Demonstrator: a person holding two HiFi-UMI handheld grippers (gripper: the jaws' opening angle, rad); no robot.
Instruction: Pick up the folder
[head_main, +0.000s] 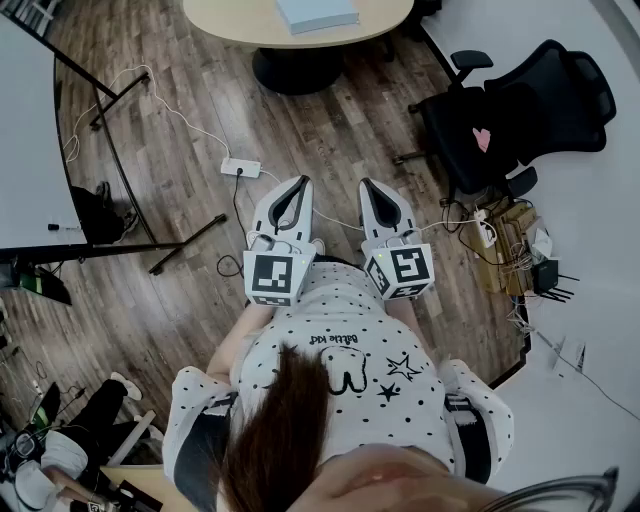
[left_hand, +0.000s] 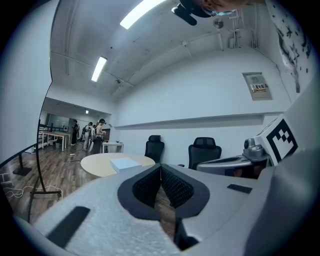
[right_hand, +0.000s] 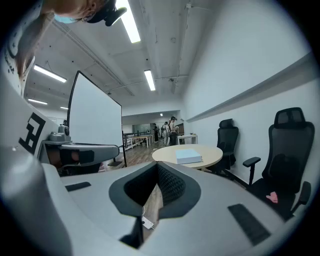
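Observation:
A pale blue folder (head_main: 316, 14) lies flat on a round beige table (head_main: 240, 20) at the top of the head view, well ahead of both grippers. It also shows far off in the left gripper view as the folder (left_hand: 125, 164) and in the right gripper view as the folder (right_hand: 188, 156). My left gripper (head_main: 302, 182) and right gripper (head_main: 366, 186) are held side by side in front of the person's body, pointing toward the table. Both are shut with nothing between the jaws.
A black office chair (head_main: 520, 110) with a pink item on its seat stands right of the table. A white power strip (head_main: 240, 167) and cables lie on the wood floor. A whiteboard on a stand (head_main: 30, 150) is at left. People stand far back (right_hand: 170, 131).

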